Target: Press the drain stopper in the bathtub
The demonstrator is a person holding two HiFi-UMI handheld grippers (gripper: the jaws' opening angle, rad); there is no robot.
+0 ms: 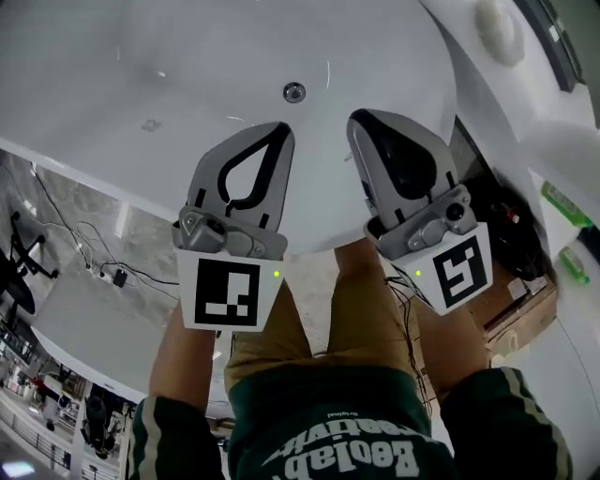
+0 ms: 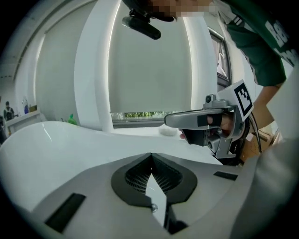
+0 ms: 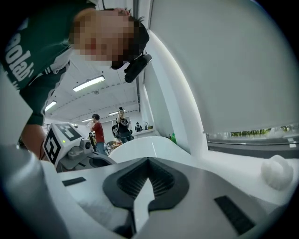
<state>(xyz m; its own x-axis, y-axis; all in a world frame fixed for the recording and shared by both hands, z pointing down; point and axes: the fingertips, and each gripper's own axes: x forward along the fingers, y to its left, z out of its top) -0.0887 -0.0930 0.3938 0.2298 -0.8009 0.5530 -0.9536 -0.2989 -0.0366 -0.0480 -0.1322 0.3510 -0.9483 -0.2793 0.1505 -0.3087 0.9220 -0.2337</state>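
Observation:
In the head view the round chrome drain stopper (image 1: 294, 92) lies on the floor of the white bathtub (image 1: 112, 66). Both grippers hover over the tub's near rim, short of the stopper and apart from it. My left gripper (image 1: 281, 129) points at the tub with its jaws closed tip to tip and nothing between them. My right gripper (image 1: 360, 118) sits beside it, likewise shut and empty. In the left gripper view the left gripper (image 2: 151, 155) looks over the tub rim, with the right gripper (image 2: 205, 119) alongside. The right gripper (image 3: 148, 159) faces the rim too. The stopper is hidden in both gripper views.
A white round knob (image 1: 497, 28) sits on the tub's far right ledge, also the knob (image 3: 276, 172). Green bottles (image 1: 562, 202) and a cardboard box (image 1: 517, 302) stand at the right. Cables (image 1: 103, 272) lie on the floor at left. People (image 3: 98, 130) stand far behind.

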